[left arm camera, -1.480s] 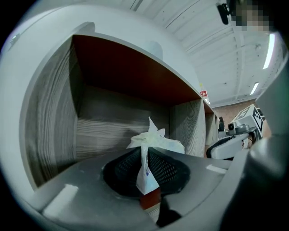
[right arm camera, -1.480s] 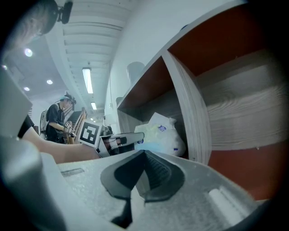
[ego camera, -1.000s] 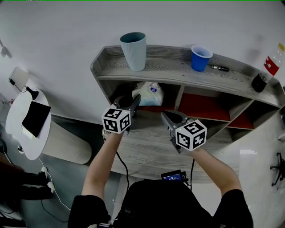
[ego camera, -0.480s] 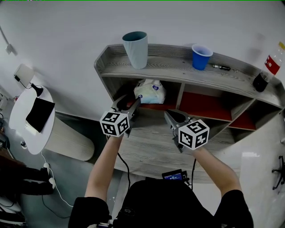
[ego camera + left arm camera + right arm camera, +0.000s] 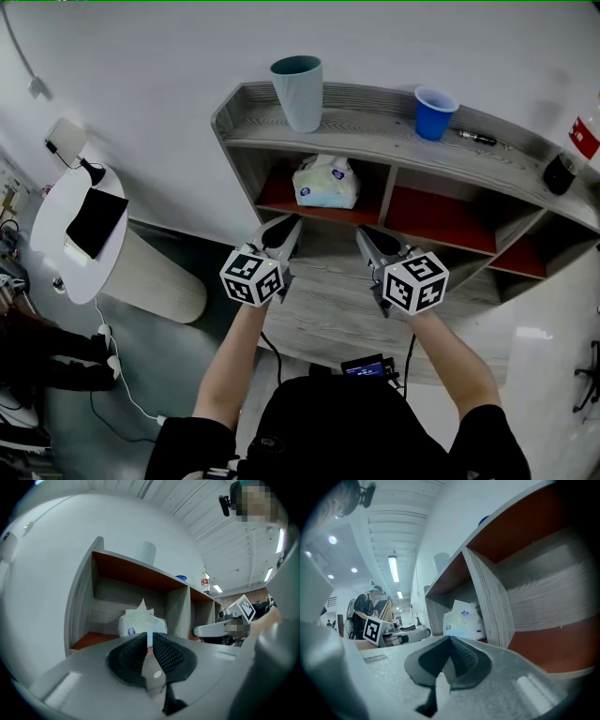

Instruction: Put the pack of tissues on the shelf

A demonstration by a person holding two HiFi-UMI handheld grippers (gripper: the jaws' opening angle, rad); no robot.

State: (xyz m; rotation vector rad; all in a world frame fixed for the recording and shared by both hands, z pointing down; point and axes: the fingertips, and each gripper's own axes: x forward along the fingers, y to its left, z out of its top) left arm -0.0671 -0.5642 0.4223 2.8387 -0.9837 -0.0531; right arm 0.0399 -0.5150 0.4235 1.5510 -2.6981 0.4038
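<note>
Your white soft plastic pack of tissues [image 5: 325, 181] sits on the red-orange floor of the far-left compartment of the grey wood-grain shelf unit [image 5: 356, 131]. In the head view that is about 12 o'clock from the middle of the picture. It stands free, and neither tool touches it.

Your left gripper [image 5: 286, 228] hangs over the lower grey board, with the pack at its 1 o'clock and a clear gap between them. Its jaws have just been closing. In the left gripper view they stand a narrow slit apart with nothing between them, and the pack [image 5: 140, 621] shows beyond the tips [image 5: 150, 635].

Your right gripper [image 5: 368, 236] is at 3 o'clock of the left one. Its jaws are together and empty in the right gripper view [image 5: 450, 639]. There the pack [image 5: 463, 619] lies beyond the tips at about 12 o'clock, behind the upright grey divider.

On the top board a tall teal cup [image 5: 299, 91] stands at 12 o'clock above the pack, and a blue plastic cup [image 5: 434, 112] at 1 o'clock. A round white table [image 5: 56, 234] carrying a flat black slab [image 5: 94, 220] is at 9 o'clock.
</note>
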